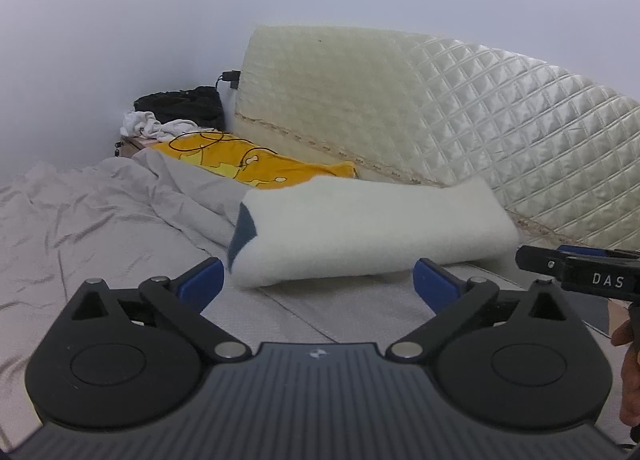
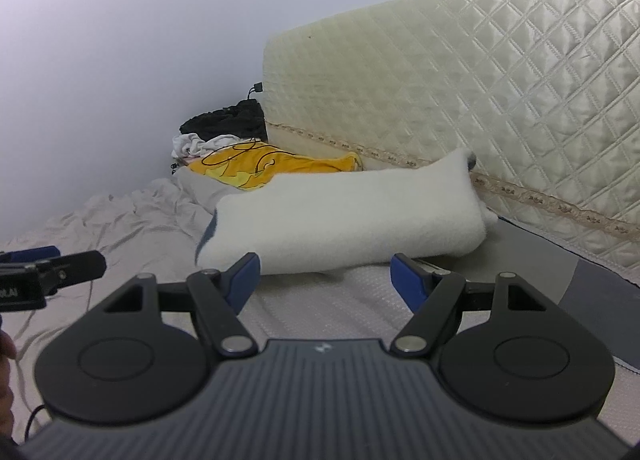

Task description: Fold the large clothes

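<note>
A thick white fleece garment (image 1: 372, 232), folded into a long bundle with a dark blue patch at its left end, lies on the bed; it also shows in the right wrist view (image 2: 344, 220). My left gripper (image 1: 318, 278) is open and empty, just short of the bundle's near edge. My right gripper (image 2: 326, 274) is open and empty, also just in front of the bundle. Each gripper shows at the side of the other's view: the right gripper (image 1: 576, 270) and the left gripper (image 2: 48, 266).
A grey sheet (image 1: 80, 228) covers the bed. A yellow printed cloth (image 1: 248, 166) with a black cable lies behind the bundle. White and black clothes (image 1: 172, 116) are piled in the corner. A quilted cream mattress (image 1: 480, 108) leans against the wall.
</note>
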Demonstrator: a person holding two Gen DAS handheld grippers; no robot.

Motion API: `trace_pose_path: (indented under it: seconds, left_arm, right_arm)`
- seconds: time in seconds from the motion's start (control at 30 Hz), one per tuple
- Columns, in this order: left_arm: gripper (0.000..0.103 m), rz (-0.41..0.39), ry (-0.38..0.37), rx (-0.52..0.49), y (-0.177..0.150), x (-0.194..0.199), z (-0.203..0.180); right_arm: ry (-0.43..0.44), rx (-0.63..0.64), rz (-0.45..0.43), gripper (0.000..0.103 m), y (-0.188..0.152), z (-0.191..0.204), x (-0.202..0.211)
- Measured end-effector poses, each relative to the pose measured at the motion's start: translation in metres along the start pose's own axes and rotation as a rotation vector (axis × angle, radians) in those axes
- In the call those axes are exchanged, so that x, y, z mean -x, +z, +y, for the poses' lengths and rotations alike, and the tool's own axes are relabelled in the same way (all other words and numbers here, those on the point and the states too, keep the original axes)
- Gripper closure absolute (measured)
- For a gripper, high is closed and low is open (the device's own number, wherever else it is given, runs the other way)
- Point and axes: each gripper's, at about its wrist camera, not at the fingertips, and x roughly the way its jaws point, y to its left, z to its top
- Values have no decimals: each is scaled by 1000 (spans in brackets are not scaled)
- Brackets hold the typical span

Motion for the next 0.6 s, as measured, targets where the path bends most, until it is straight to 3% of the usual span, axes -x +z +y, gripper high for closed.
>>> trace_pose_path:
  seconds: [0.43,0.6]
  left_arm:
    - [0,-10,17,21,3,7,5]
    - [0,-5,23,20,3,7,5]
  right_arm:
    - [-14,28,-8,29,1,4,5]
    - [-11,21,0,14,3,4,3]
